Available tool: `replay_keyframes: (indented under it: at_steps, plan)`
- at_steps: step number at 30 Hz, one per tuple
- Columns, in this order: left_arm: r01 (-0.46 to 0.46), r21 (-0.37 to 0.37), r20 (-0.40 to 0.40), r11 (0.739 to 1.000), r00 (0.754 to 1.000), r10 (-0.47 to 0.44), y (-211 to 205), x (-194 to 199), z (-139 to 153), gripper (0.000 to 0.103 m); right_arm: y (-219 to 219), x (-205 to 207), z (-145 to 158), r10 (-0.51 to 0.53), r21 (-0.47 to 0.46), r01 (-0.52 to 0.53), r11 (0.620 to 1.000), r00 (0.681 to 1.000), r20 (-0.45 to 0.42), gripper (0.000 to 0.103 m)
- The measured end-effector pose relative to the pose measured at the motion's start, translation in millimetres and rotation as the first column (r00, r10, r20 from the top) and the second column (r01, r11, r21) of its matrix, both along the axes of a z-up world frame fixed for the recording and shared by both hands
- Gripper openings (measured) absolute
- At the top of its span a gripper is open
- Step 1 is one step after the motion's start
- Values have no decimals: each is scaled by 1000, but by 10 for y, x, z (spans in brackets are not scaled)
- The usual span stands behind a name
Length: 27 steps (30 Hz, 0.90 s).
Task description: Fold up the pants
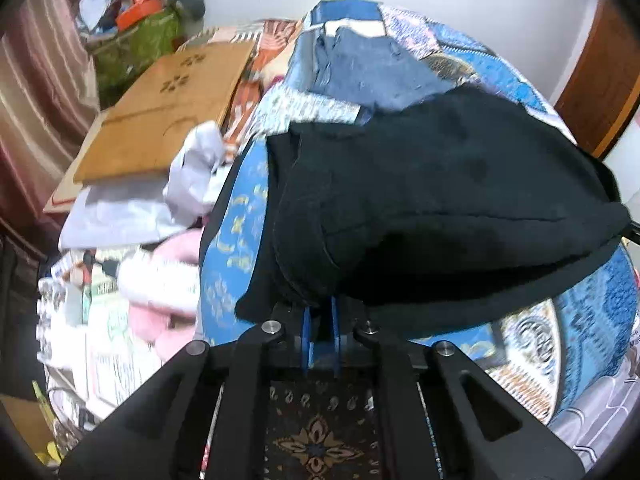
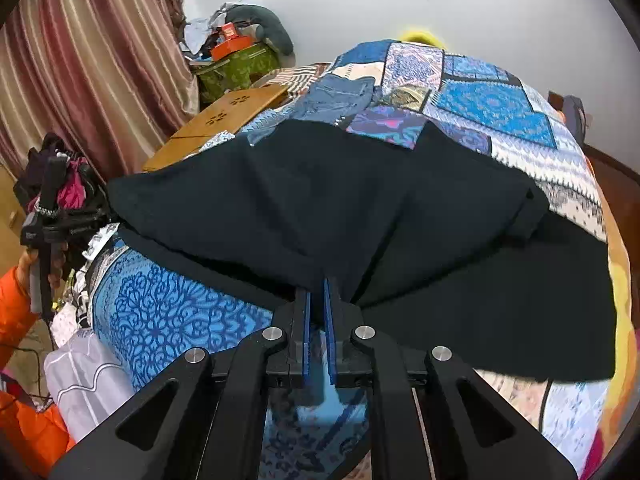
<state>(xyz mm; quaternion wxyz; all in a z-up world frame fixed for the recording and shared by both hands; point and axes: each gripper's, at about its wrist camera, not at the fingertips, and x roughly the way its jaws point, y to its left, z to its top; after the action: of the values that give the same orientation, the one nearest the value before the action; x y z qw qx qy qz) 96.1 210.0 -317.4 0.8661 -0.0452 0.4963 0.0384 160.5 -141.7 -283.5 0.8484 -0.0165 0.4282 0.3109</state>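
The soft black pants (image 2: pixel 320 208) lie spread wide on a bed, on top of a blue patchwork quilt (image 2: pixel 496 104) with many patterned squares. In the right wrist view the near edge of the pants is bunched up into folds that run toward the right gripper (image 2: pixel 317 292). Its two blue-padded fingers (image 2: pixel 306 320) sit very close together with only a thin gap, and the black cloth goes in at their tips, so they are pinching the pants.

In the left wrist view the black pants (image 1: pixel 440 200) are lifted in a thick heap, and the picture is a bit blurry. The left gripper (image 1: pixel 320 312) has its blue fingers (image 1: pixel 306 328) close together under the hanging edge of the cloth. The tips are hidden by the fabric, but the cloth hangs from right there, so it looks like they are holding it.

Just past the pants, a piece of blue denim clothing (image 2: pixel 340 96) lies flat on the quilt. Beside the bed is a brown wooden board (image 2: pixel 224 120) with paw-print holes cut in it. Farther back sits a green patterned bag (image 2: pixel 236 68) with an orange box (image 2: pixel 232 42) on top. Striped pink and brown curtains (image 2: pixel 88 60) hang on the left. At the far left, a hand (image 2: pixel 30 264) in an orange sleeve (image 2: pixel 16 308) grips a black handle.
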Motion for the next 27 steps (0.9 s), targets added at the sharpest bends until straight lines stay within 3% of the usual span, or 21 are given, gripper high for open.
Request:
replay_keyframes:
  at_steps: [4, 8, 12, 15, 17, 21, 23, 27]
  plan:
    - [-18, 21, -2, 1000, 1000, 18, 67, -82, 80, 10, -63, -31, 81, -10, -7, 10, 1000, 1000, -8, 11]
    - [-48, 55, -3, 997, 999, 49, 161, -116, 219, 10, -182, -30, 191, -36, -44, 35, 998, 999, -8, 29]
    - [-72, 62, 37, 995, 997, 69, 202, -41, 484, 14, -351, -12, 366, -87, -43, 88, 995, 996, 36, 31]
    - [-80, 55, 76, 995, 994, 76, 161, 114, 697, 32, -455, 107, 519, -127, -18, 128, 992, 991, 50, 36]
    - [-69, 57, 97, 996, 993, 64, 87, 245, 802, 43, -491, 211, 602, -141, -6, 141, 990, 988, 64, 46]
    - [-38, 62, 120, 997, 992, 31, -112, 590, 944, 60, -462, 488, 690, -146, -29, 149, 988, 985, 95, 51]
    - [-39, 61, 129, 997, 991, 31, -209, 778, 980, 74, -433, 687, 679, -144, -35, 147, 989, 986, 86, 52]
    - [-12, 62, 127, 998, 992, 4, -400, 1182, 978, 81, -388, 1080, 593, -137, -38, 138, 990, 989, 49, 52]
